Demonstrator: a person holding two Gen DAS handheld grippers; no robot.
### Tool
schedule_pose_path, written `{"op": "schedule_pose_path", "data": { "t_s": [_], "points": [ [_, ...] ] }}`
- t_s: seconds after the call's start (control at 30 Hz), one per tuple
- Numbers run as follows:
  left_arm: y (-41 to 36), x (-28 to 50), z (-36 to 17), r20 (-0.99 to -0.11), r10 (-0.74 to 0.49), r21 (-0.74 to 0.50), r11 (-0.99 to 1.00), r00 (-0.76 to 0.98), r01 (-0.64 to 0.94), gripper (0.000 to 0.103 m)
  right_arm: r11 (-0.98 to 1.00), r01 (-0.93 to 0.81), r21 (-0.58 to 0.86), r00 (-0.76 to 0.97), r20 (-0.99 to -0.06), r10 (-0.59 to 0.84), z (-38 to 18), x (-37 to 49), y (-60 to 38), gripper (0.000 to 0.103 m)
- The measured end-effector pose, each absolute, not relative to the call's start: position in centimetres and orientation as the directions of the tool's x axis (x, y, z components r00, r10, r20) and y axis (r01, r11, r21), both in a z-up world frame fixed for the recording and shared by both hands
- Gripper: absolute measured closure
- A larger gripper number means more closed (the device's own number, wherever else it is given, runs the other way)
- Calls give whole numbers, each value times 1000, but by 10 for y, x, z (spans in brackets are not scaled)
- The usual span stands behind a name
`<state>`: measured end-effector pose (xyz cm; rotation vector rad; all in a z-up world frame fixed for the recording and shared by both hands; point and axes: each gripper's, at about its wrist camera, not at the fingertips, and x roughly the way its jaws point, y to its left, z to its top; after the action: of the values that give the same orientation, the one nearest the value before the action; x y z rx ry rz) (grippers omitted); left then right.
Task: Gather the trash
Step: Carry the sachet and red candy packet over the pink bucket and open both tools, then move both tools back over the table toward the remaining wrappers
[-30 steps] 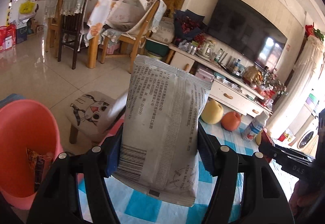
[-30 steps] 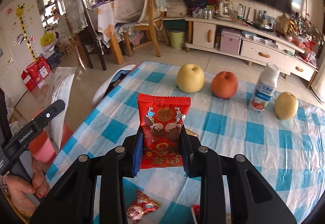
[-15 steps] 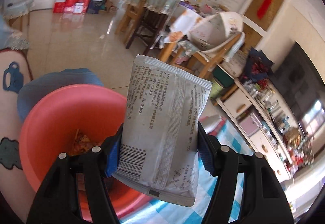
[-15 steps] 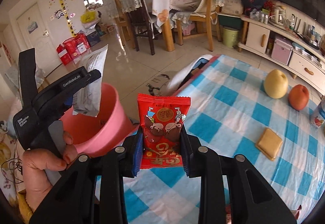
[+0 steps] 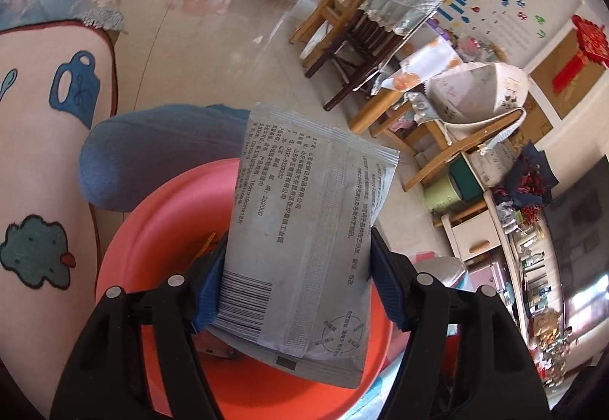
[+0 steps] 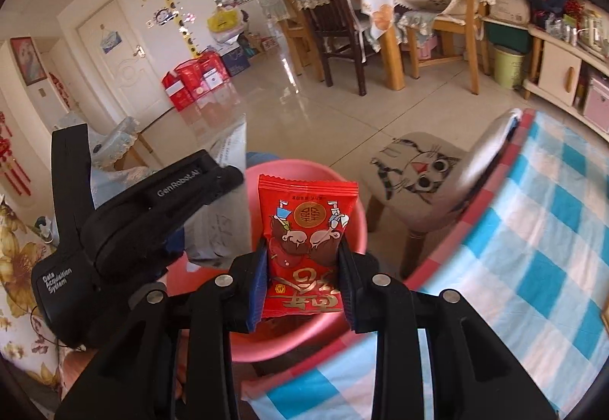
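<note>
A grey printed packet (image 5: 304, 248) stands upright between the blue pads of my left gripper (image 5: 297, 245), right over the pink bin (image 5: 152, 229). The jaws are opening, but both pads still touch the packet's sides. Some wrappers lie at the bin's bottom. In the right wrist view, a red snack packet (image 6: 306, 229) sits between the pads of my right gripper (image 6: 302, 245), above the same pink bin (image 6: 289, 167). These jaws are opening too, with the packet still pinched. The left gripper's black body (image 6: 152, 210) and its grey packet (image 6: 228, 153) hover at the bin's left.
A cat-print stool (image 6: 415, 176) stands right of the bin. The blue-checked tablecloth (image 6: 533, 248) edge is at the right. A blue-clothed knee (image 5: 152, 153) and a cartoon-print cushion (image 5: 38, 115) border the bin's far and left sides. Wooden chairs (image 6: 342, 20) stand farther off.
Both grippers swung left from the table to above the pink bin, carrying their packets. The left gripper rolled, so the room now appears tilted, and the grey packet leans slightly.
</note>
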<state>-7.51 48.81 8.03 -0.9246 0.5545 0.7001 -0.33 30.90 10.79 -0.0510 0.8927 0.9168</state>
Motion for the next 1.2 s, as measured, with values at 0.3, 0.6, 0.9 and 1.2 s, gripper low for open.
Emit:
{"op": "schedule_pose_path", "data": {
  "t_s": [0.3, 0.6, 0.9, 1.2],
  "points": [
    [487, -70, 75, -718, 310, -482, 426, 624, -766, 18, 689, -642, 336, 335, -685, 647, 101, -7, 291, 33],
    [451, -51, 94, -686, 359, -383, 561, 633, -733, 16, 786, -586, 195, 475, -703, 529, 115, -23, 242, 15],
    [414, -36, 103, -653, 307, -359, 680, 692, -639, 15, 846, -526, 91, 553, -719, 421, 124, -29, 184, 15],
    [361, -17, 110, -636, 230, -291, 813, 737, -505, 14, 874, -486, 9, 617, -705, 350, 135, -41, 137, 15]
  ]
}}
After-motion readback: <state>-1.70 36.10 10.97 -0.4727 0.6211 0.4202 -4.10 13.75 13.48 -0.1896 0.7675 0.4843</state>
